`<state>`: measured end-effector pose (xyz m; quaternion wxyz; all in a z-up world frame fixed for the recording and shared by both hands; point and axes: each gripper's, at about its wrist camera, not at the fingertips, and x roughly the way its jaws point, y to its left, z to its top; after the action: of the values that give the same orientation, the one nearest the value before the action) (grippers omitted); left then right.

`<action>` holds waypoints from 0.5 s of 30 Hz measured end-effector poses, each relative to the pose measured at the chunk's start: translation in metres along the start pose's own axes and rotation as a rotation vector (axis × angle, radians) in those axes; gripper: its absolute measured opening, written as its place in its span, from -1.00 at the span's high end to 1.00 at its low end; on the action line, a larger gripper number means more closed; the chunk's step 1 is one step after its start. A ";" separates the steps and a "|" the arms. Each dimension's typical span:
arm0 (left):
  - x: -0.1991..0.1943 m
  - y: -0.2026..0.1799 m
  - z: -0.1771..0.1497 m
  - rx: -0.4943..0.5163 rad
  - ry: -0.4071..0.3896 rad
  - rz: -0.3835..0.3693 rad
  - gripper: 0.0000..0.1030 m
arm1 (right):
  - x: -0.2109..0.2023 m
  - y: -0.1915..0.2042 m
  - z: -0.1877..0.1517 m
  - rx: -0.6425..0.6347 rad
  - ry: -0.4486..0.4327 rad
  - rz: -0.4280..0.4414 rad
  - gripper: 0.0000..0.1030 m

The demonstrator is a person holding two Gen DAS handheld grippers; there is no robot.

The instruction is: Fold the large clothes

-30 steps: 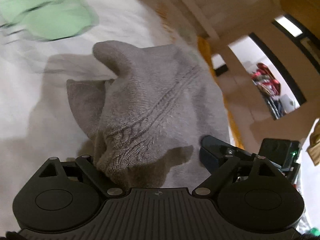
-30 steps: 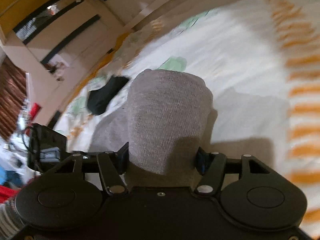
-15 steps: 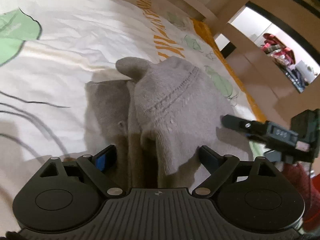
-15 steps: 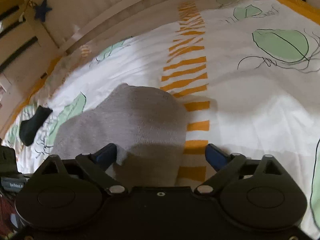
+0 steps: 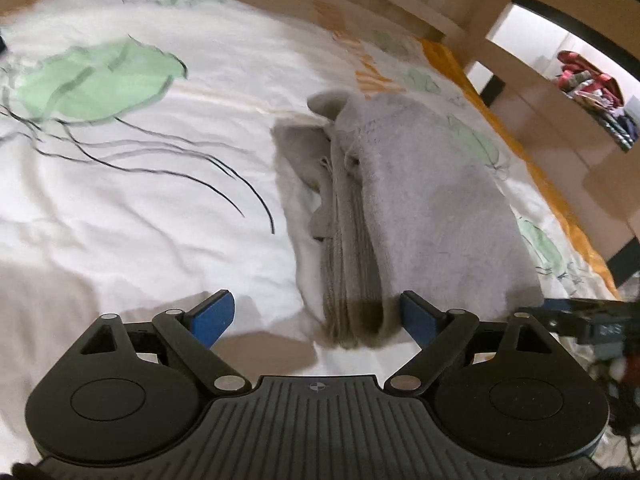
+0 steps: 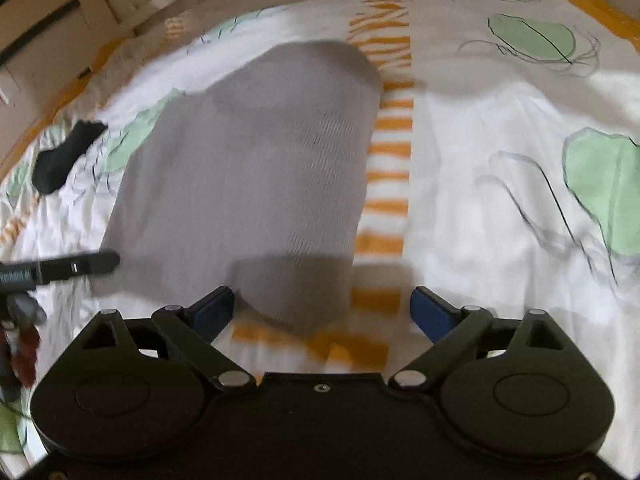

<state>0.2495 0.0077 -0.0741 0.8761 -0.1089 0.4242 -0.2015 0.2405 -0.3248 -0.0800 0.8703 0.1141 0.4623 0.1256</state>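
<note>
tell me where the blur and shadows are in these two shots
Left wrist view: fisheye bending, motion smear on the grey sweater near edge; shadow under the left gripper. Right wrist view: blurrier overall, bedsheet stripes smeared, dark shadow ahead of the right gripper.

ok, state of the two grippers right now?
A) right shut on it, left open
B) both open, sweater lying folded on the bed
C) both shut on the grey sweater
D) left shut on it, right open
B: the left gripper and the right gripper both have their blue pads spread wide, and the grey knit sweater lies folded on the printed bed cover, gripped by neither.
</note>
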 end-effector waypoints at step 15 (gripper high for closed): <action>-0.122 -0.122 -0.054 0.132 -0.341 0.410 -0.75 | -0.129 0.059 -0.045 0.014 -0.362 -0.215 -0.99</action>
<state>0.1069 -0.0483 0.0215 0.9625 0.0042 0.2700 -0.0258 0.1262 -0.3072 0.0138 0.9468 0.0906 0.3087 0.0063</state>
